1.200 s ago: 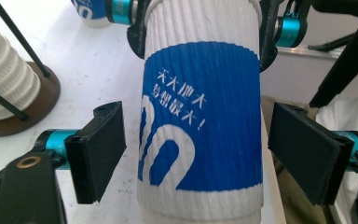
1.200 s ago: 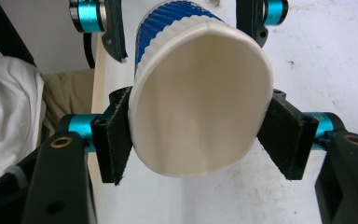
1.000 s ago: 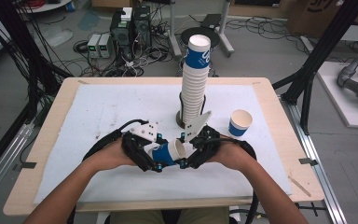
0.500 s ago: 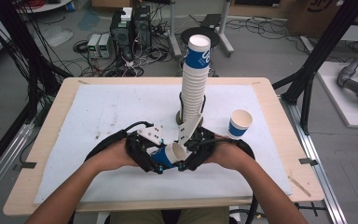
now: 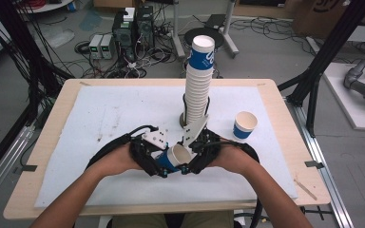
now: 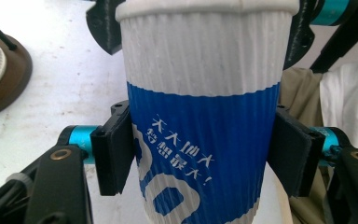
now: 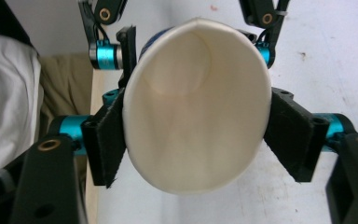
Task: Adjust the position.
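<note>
Pinching a cup (image 6: 200, 70) across its blue band with the left tongs (image 5: 163, 165), one pad flat against the ribbed wall on either side, pressed in as far as the paper allows. Holding that cup roughly level just above the mat (image 5: 100, 118), base toward the left tongs, open mouth toward the right tongs (image 7: 193, 135). Facing each other tip to tip over the near part of the table (image 5: 50, 137), close together around the one cup. On the right tongs, jaws just now opening, yet with the white rim between them and a pad touching it on either side: a light pinch on the rim rather than a clear spread, the rim seen from there as a tall oval. Past that rim, beyond the right tongs' tips, the left tongs' pads on the blue wall. Just beyond both tongs, toward the far side, a tall stack (image 5: 197, 90) of like cups upright on a dark round base, near the held cup but apart from it. Out to the right of the right tongs, well apart, a spare cup (image 5: 244, 124) upright with its mouth up. Behind the tongs, a left hand (image 5: 119, 159) and a right hand (image 5: 235, 159) wrapped around their bodies, forearms coming in from the near edge.
</note>
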Tool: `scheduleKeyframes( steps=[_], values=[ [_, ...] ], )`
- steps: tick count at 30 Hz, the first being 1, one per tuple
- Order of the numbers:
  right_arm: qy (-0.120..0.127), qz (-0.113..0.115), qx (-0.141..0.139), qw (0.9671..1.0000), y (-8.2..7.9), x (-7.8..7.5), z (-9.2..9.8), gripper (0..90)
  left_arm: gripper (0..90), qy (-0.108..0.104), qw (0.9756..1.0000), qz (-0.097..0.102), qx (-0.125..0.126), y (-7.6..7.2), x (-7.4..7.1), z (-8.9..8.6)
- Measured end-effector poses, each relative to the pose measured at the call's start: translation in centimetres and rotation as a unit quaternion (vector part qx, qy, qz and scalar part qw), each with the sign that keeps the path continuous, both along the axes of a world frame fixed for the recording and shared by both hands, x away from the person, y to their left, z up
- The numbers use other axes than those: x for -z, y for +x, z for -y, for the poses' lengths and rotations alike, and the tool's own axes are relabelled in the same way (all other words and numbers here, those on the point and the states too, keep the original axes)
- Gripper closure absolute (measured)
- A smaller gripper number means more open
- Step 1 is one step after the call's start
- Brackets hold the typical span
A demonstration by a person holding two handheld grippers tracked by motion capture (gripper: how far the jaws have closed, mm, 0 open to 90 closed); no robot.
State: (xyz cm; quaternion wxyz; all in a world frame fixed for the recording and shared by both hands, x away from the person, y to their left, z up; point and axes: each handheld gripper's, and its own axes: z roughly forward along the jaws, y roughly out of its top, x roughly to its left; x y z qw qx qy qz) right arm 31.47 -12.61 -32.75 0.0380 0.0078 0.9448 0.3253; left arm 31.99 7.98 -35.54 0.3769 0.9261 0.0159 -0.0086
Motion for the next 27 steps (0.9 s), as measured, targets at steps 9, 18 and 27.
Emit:
scheduleKeyframes(
  steps=[9,18,27],
  values=[
    [0.108,-0.018,0.034,0.9934,0.4,-0.8,2.6,20.9,31.0,-0.037,0.9991,-0.008,-0.02,0.0,1.0,-1.2],
    [0.203,-0.02,0.104,0.9735,0.5,0.1,6.1,20.8,29.9,-0.089,0.9943,-0.009,-0.058,0.1,2.3,-2.5],
    [0.249,-0.009,0.166,0.9542,0.3,1.9,8.7,20.7,29.0,-0.192,0.9755,0.003,-0.107,0.1,3.1,-4.7]
  ],
)
